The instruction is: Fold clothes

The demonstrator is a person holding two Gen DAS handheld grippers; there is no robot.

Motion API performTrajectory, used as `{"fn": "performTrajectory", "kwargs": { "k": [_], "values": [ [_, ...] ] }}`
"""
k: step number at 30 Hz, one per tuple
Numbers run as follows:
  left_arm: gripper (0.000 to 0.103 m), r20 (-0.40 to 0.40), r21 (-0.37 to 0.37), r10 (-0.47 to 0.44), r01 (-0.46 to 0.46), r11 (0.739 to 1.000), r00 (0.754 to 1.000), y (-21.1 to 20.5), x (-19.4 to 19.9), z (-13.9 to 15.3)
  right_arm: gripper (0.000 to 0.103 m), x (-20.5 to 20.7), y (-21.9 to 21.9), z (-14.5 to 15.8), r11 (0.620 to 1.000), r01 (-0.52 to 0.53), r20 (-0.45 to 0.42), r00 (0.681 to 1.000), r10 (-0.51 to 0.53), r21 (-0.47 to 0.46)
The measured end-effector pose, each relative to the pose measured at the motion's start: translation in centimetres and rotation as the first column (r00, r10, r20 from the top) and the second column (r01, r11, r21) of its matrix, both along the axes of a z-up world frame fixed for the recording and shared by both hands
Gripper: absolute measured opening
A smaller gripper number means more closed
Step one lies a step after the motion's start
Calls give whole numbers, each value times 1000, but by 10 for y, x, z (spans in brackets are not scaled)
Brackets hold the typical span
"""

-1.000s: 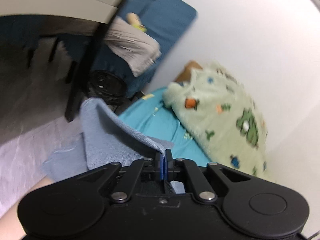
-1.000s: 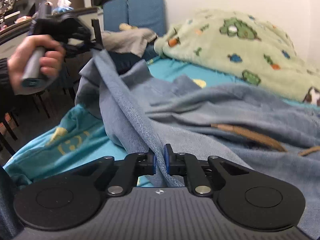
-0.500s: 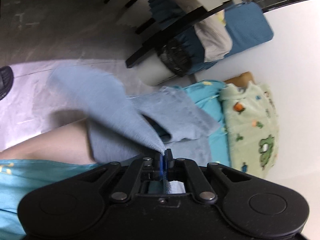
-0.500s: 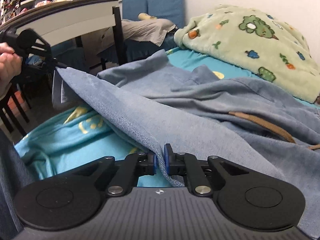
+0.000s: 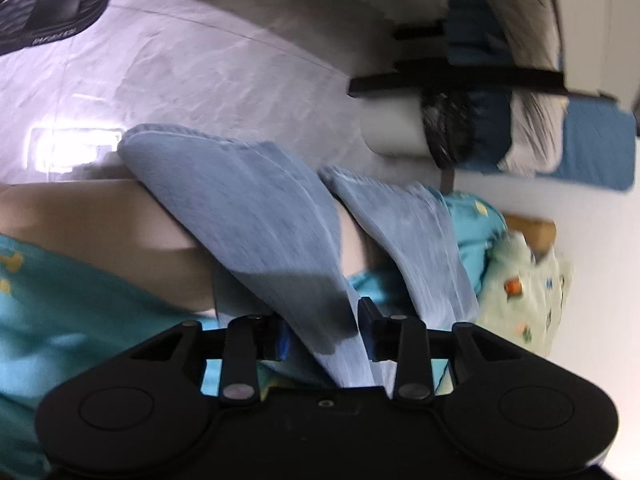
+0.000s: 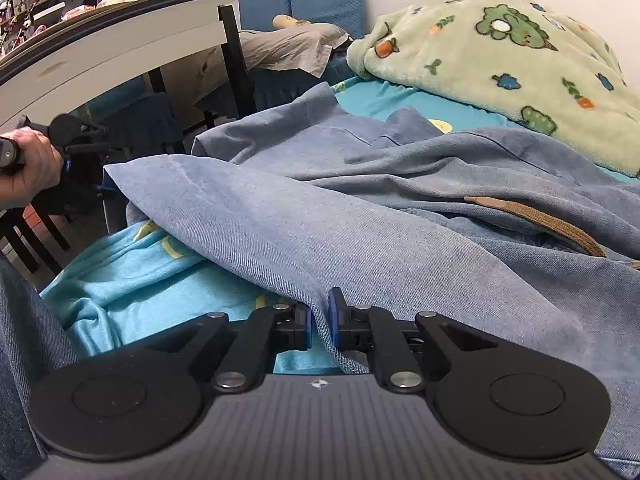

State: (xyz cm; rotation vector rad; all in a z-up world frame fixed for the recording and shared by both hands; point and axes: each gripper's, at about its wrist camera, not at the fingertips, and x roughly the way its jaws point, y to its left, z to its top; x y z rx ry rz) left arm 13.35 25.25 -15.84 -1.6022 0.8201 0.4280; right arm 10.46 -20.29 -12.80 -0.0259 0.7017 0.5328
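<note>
Light blue denim trousers (image 6: 360, 220) with a brown drawstring (image 6: 540, 220) lie spread over the turquoise bed sheet (image 6: 140, 280). My right gripper (image 6: 320, 320) is shut on a hem fold of the denim at the near edge. My left gripper (image 6: 80, 148), held by a hand (image 6: 28, 168), sits at the far left by the bed's edge. In the left wrist view, which is rolled sideways, the left gripper (image 5: 324, 332) has its jaws opening, and a trouser leg (image 5: 248, 208) runs loose between the parted pads. Both leg ends hang over the bed's side.
A green patterned blanket (image 6: 500, 48) is heaped at the back right against the wall. A white table with black legs (image 6: 120, 52) and a blue chair draped with grey cloth (image 6: 292, 44) stand beside the bed. A black slipper (image 5: 48, 12) lies on the floor.
The left gripper has rolled and sunk to the bed's edge, lowering the trouser leg flatter, and its jaws have parted. The right gripper has stayed put, still clamped on the denim.
</note>
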Motion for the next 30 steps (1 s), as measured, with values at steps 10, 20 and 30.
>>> {"fn": "performTrajectory", "kwargs": {
  "k": [10,20,30],
  "values": [
    [14,7,144,8,-9,989,1000,20,28,-13,8,14,-2,-17,999,37,-74,997,-35,25],
    [4,300,175,166,-225,958,940,25,-3,22,9,13,6,-19,996,81,-27,996,-80,27],
    [12,-22,201,145,-138,970,989,35,-21,-6,11,16,4,-19,997,72,-90,994,-70,22]
  ]
}}
